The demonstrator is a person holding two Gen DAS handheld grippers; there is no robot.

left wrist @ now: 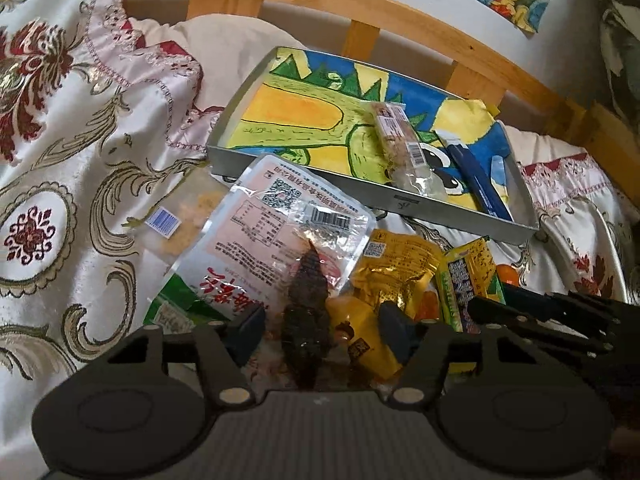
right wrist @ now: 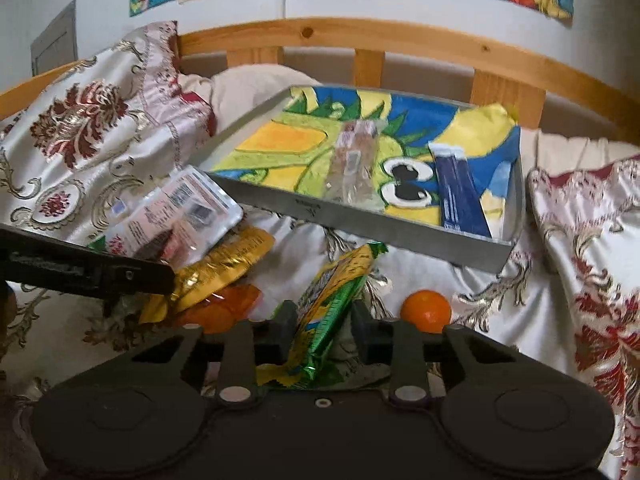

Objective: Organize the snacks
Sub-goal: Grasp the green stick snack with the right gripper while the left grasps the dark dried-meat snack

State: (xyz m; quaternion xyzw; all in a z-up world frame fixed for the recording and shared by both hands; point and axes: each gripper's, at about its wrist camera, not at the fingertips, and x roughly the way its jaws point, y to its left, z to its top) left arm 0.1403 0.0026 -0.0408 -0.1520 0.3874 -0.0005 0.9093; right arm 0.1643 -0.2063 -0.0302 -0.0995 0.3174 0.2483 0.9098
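A grey metal tray (left wrist: 400, 200) (right wrist: 360, 224) lined with a colourful drawing lies on the bed and holds a clear snack bar (left wrist: 400, 140) (right wrist: 352, 160) and a dark blue packet (left wrist: 476, 176) (right wrist: 456, 188). A pile of snacks lies in front of it. My left gripper (left wrist: 320, 332) is open over a clear pouch with a dark snack (left wrist: 280, 232), beside a yellow-gold pouch (left wrist: 392, 268) (right wrist: 228, 264). My right gripper (right wrist: 324, 328) has its jaws around a green and yellow packet (right wrist: 332, 300) (left wrist: 468, 276), tilted up towards the tray.
A small orange ball-like snack (right wrist: 426, 310) lies right of the right gripper. An orange packet (right wrist: 228, 308) and a pale packet with a blue label (left wrist: 172, 224) lie in the pile. A wooden bed rail (left wrist: 360, 8) and embroidered cushions (left wrist: 60, 100) (right wrist: 592, 240) surround the tray.
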